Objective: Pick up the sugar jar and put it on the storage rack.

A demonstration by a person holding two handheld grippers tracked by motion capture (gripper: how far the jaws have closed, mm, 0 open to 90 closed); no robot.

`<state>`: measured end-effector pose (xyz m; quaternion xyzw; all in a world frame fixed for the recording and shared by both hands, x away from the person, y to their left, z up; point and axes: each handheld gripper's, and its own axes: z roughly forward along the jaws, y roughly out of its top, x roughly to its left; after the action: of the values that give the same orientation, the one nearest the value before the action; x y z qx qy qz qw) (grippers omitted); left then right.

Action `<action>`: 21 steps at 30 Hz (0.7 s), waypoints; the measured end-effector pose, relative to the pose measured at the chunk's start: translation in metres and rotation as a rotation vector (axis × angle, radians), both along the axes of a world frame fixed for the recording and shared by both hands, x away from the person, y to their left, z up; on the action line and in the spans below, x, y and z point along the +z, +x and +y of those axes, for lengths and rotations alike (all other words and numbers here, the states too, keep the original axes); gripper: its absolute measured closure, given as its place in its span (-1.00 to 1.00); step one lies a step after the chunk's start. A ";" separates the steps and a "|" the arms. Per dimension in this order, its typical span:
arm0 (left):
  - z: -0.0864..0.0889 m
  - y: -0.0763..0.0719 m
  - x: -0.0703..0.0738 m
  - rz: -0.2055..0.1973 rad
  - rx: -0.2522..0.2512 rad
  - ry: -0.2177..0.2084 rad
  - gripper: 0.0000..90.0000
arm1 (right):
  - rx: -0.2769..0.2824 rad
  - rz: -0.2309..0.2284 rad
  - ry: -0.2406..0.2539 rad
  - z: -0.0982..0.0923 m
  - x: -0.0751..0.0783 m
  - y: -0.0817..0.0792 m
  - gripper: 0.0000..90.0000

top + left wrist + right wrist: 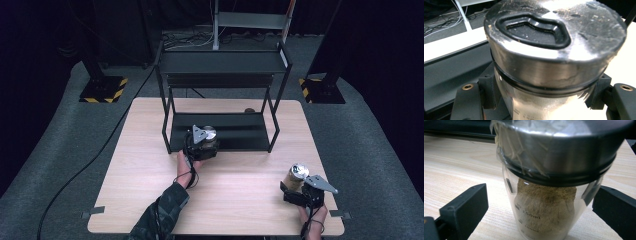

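A glass jar with a metal lid [210, 133] stands upright at the front left edge of the black rack's lower shelf [245, 134]. My left gripper [204, 143] is shut on it. In the left gripper view both jaws press on the glass just under the lid [554, 27], with the left gripper [544, 91] centred on the jar. A second jar [298, 175], part full of brown powder, stands on the table near the front right corner. My right gripper [296, 190] is around this powder jar [546, 205]. The right gripper [540, 202] is open, its jaws clear of the glass.
The black two-level rack [222, 62] stands at the back middle of the wooden table [150, 165]. A small brown object [248, 110] lies on the table behind the rack. Cables run over the grey floor [65, 150] at the left and behind.
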<state>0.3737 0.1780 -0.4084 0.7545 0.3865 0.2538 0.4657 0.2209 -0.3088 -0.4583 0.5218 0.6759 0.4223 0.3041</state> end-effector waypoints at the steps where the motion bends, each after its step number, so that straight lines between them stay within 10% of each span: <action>1: 0.000 0.001 0.000 -0.001 -0.001 0.001 -0.34 | 0.001 0.001 -0.001 0.000 0.000 0.000 -1.00; 21: -0.005 0.021 0.001 0.011 0.022 -0.007 -0.34 | 0.008 0.002 0.000 -0.001 0.000 0.001 -1.00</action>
<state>0.3946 0.1726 -0.4069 0.7499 0.3984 0.2532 0.4635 0.2217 -0.3098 -0.4580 0.5193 0.6786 0.4228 0.3017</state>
